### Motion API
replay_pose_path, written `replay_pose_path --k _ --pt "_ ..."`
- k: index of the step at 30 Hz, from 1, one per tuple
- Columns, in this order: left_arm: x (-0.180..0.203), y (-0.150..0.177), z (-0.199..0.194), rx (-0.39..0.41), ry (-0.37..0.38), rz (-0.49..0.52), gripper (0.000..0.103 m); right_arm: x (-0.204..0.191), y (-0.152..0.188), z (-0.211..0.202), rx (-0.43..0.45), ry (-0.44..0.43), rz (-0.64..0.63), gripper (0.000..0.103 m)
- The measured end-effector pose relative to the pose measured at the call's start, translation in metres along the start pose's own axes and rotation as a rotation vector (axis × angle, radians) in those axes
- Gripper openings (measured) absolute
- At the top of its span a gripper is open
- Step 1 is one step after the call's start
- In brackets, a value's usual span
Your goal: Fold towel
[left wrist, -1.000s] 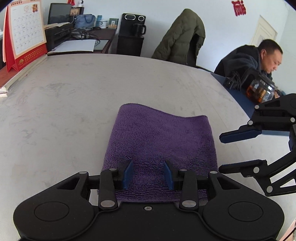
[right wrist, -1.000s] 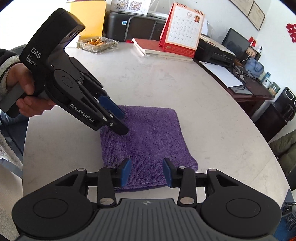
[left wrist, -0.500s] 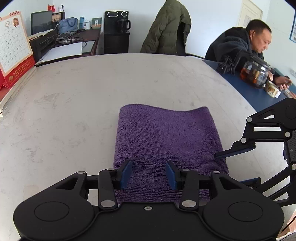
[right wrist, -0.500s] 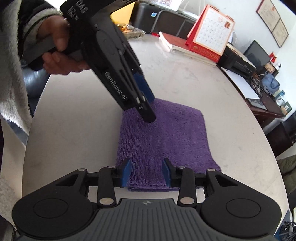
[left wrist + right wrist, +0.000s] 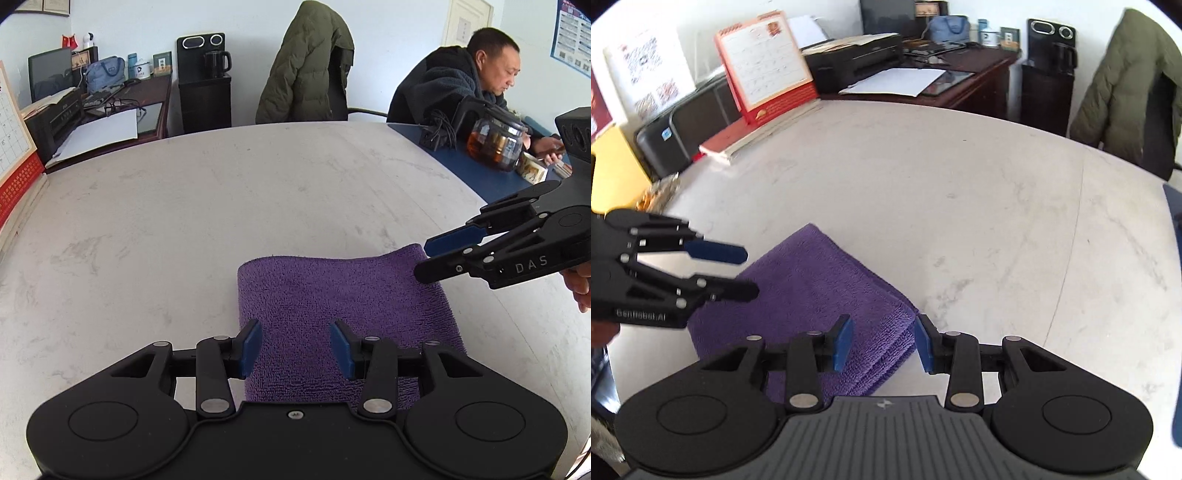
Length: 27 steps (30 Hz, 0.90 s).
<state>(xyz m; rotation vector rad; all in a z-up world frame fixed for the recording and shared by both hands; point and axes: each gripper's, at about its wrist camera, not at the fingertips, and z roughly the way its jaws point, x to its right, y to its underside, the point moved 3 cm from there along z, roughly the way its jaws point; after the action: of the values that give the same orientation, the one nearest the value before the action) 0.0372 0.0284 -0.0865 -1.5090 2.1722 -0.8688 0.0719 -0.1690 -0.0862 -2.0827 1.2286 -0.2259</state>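
A purple towel point(image 5: 332, 295) lies folded into a thick rectangle on the pale round table point(image 5: 184, 206). My left gripper point(image 5: 295, 349) hovers over the towel's near edge, its blue pads apart with nothing pinched between them. My right gripper point(image 5: 424, 256) reaches in from the right at the towel's far right corner, fingers parted. In the right wrist view the right gripper point(image 5: 881, 341) stands open above the towel's point(image 5: 812, 280) layered corner, and the left gripper point(image 5: 748, 273) hangs open over the towel's left side.
A red desk calendar point(image 5: 764, 62) on books and a printer point(image 5: 849, 61) stand at the table's far side. A glass teapot point(image 5: 495, 142) sits on a blue table where a seated person point(image 5: 461, 85) rests. A chair with a green coat point(image 5: 306, 66) stands behind.
Both wrists have rolled, so the towel sits differently in each view. The right gripper has shifted from the towel's side to its far right corner. The towel itself has stayed flat.
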Motion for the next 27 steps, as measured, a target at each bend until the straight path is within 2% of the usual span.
replay_pose_path --k 3,5,9,16,20,24,25,27 --pt "0.001 0.003 0.004 -0.010 0.009 0.008 0.040 0.000 0.003 0.007 -0.015 -0.002 -0.004 0.013" --pt "-0.001 0.003 0.006 -0.011 0.015 0.005 0.041 0.000 0.005 0.010 -0.021 -0.008 -0.003 0.012" --pt "-0.004 0.001 0.008 -0.004 0.016 0.005 0.041 0.003 0.005 0.012 -0.020 -0.011 0.025 0.003" --pt "-0.004 -0.011 0.007 0.028 0.019 0.035 0.043 0.002 -0.027 -0.013 0.108 0.022 -0.007 0.003" --pt "0.000 -0.012 0.017 0.019 0.016 0.059 0.043 0.010 -0.028 0.007 0.103 0.064 -0.044 0.003" --pt "0.000 -0.011 0.025 0.002 0.012 0.057 0.044 0.013 -0.020 0.032 0.059 0.120 -0.088 0.005" --pt "0.001 -0.011 0.025 0.002 0.010 0.057 0.044 0.014 -0.017 0.035 0.054 0.125 -0.077 0.008" --pt "0.000 -0.012 0.023 0.005 0.001 0.061 0.044 0.016 -0.017 0.029 0.063 0.154 -0.054 0.034"
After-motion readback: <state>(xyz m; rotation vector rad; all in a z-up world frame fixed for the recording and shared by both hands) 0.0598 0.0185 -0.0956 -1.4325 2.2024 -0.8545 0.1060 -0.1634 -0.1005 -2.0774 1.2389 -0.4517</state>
